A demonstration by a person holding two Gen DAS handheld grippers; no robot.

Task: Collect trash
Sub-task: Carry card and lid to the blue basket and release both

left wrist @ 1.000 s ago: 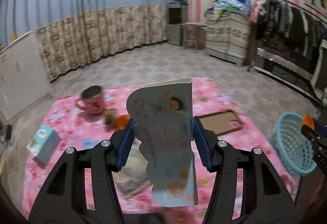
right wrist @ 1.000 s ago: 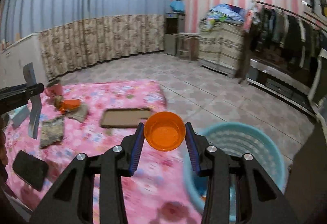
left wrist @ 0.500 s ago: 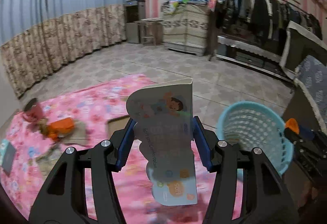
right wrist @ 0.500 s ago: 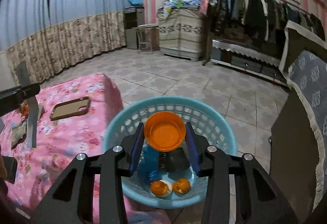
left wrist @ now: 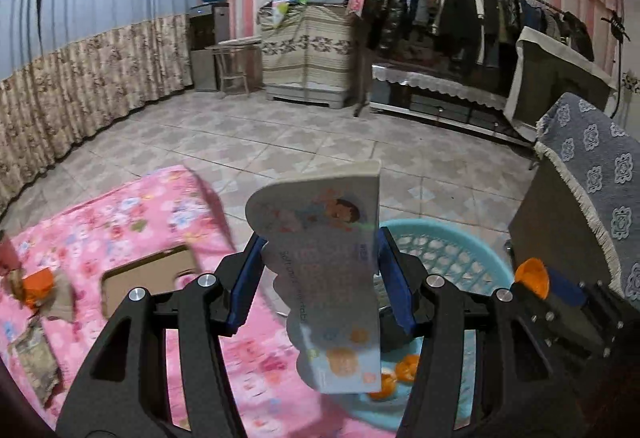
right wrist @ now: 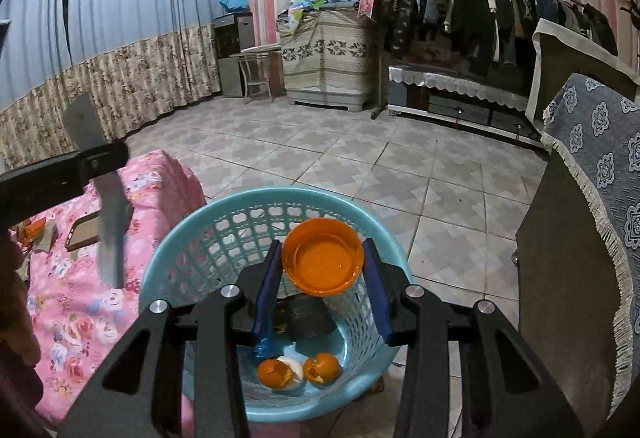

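Left wrist view: left tool (left wrist: 320, 270) clenched on a flat printed cardboard packet with a scalloped left edge and a cartoon child on it (left wrist: 330, 278), blue pads pressing its two sides, packet standing upright between them. Behind and below the packet, a round light-blue plastic lattice basket (left wrist: 452, 258) on the tiled floor, just right of the table under its pink floral cloth (left wrist: 120, 222); orange peel pieces (left wrist: 402, 374) lie on the basket bottom. On the table, left: a brown phone-shaped case (left wrist: 148, 278), a crumpled orange scrap (left wrist: 38, 284), a grey-brown wrapper (left wrist: 36, 362) near the front edge. Far right, the right tool shows from the side with an orange rim at its tip. Right wrist view: right tool (right wrist: 322, 278) grips a round orange plastic lid (right wrist: 322, 262), open side facing the camera, pads against its rim, held above the basket's (right wrist: 224, 206) mouth. Inside the basket: peel pieces (right wrist: 298, 370), a dark lump (right wrist: 310, 318), something blue and translucent (right wrist: 264, 348), unclear. At left, the left tool's black finger (right wrist: 64, 178) and the packet seen edge-on (right wrist: 108, 206), over the table's right edge (right wrist: 160, 178).
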